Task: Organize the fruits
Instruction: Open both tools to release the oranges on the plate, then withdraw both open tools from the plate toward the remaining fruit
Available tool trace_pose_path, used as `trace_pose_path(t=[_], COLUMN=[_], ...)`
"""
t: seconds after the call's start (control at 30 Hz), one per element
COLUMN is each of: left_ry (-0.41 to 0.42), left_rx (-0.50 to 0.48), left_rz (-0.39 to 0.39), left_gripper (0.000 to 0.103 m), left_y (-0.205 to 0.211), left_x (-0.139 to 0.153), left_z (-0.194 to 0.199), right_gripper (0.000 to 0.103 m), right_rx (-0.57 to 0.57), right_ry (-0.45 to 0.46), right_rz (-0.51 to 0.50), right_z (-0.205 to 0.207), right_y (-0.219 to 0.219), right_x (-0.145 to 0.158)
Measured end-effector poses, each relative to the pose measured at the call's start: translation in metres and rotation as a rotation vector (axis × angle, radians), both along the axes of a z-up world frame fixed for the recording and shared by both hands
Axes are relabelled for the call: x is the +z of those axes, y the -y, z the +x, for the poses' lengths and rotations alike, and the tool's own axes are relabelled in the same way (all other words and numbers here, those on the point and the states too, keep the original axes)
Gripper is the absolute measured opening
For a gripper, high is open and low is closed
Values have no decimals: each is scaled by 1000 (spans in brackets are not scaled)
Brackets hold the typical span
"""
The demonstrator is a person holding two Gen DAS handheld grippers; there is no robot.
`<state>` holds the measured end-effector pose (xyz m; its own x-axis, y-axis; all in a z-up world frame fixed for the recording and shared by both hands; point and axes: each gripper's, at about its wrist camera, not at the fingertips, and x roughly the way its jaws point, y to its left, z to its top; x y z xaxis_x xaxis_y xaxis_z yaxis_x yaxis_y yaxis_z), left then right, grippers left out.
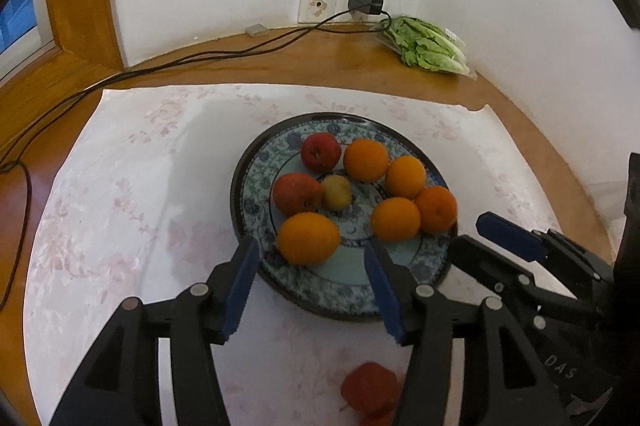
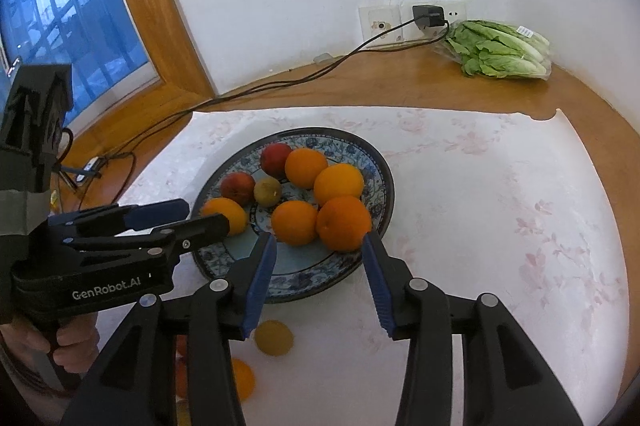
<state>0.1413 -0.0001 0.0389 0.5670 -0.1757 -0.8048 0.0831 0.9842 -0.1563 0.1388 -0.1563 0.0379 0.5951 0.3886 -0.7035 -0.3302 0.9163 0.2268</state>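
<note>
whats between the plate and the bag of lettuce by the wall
Nothing stands there: only floral white cloth, then bare wooden tabletop, between the plate and the lettuce. The right wrist view shows it best.

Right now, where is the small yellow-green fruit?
On the plate, near its centre: the small yellow-green fruit touches a red apple on its left.
</note>
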Motion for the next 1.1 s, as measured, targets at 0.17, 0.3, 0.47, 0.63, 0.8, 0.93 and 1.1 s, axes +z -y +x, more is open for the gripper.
trace_pose_path(t=[0.17,0.3,0.47,0.63,0.8,0.93,1.1], left_ry=[-16,-29,-35,-42,-36,-45,-63], left_rx=[-1,-3,-5,-14,-30,-37,-35], left_rz=[3,-3,-7,-18,-21,-36,-41], left_gripper=[58,58,58,59,59,59,59], left_y=[-1,-2,-2,0,4,5,5], left_x=[5,6,5,5,9,7,0], left_z=[-14,-26,-40,-56,-64,-67,-66], right_gripper=[46,46,46,46,46,46,46], right_rx=[0,-11,-19,-18,-16,-9,-16], right_ry=[-5,-33,-78,-105,-116,-130,-141], right_rz=[-8,-3,-6,-4,-3,-12,-8], right_z=[-12,-20,-31,-40,-47,-51,-54], right_y=[2,5,8,11,12,11,14], right_x=[7,6,0,-4,-6,-9,-14])
